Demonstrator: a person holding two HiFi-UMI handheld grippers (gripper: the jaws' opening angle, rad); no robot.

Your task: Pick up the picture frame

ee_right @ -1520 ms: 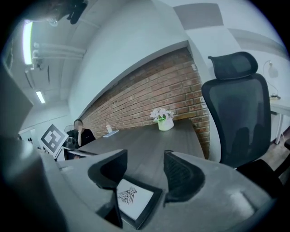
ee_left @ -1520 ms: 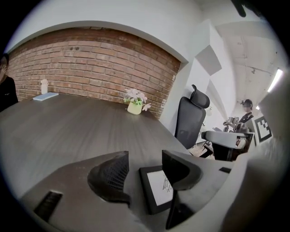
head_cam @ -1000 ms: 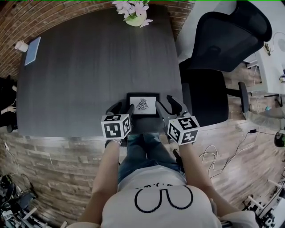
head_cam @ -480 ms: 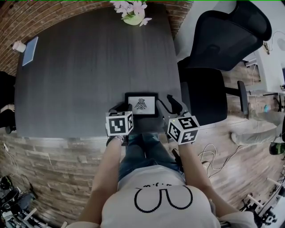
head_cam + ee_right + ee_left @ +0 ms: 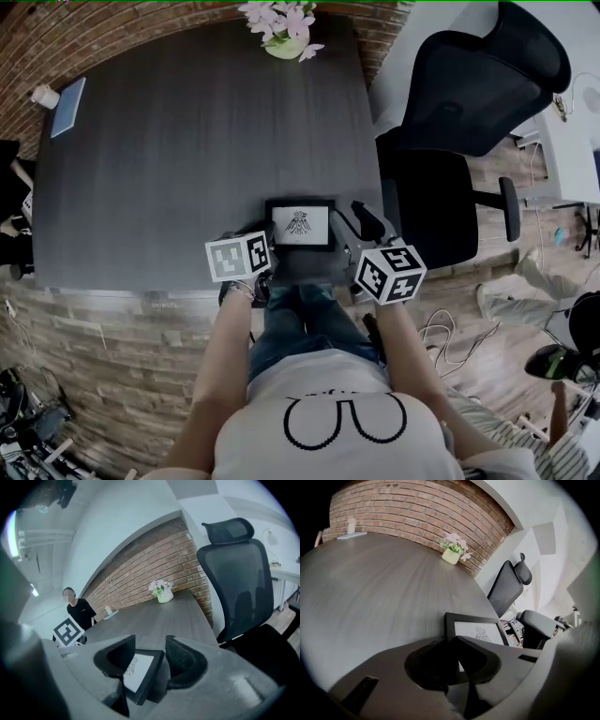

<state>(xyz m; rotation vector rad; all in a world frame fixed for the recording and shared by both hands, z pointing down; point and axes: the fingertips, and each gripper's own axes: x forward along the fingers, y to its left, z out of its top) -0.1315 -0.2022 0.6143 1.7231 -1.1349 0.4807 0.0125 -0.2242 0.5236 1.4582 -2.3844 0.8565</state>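
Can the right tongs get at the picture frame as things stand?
Likely yes: the right tongs, open after closing slightly, already straddle the picture frame at its right edge, and nothing else sits between them.

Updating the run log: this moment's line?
left gripper: fingers just closed onto picture frame | right gripper: open, astride frame | frame flat on table

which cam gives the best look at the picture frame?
Head view: it shows the picture frame from above, nearly whole, on the table near its front edge. The left gripper view shows it obliquely, near part hidden; the right gripper view shows only one end.
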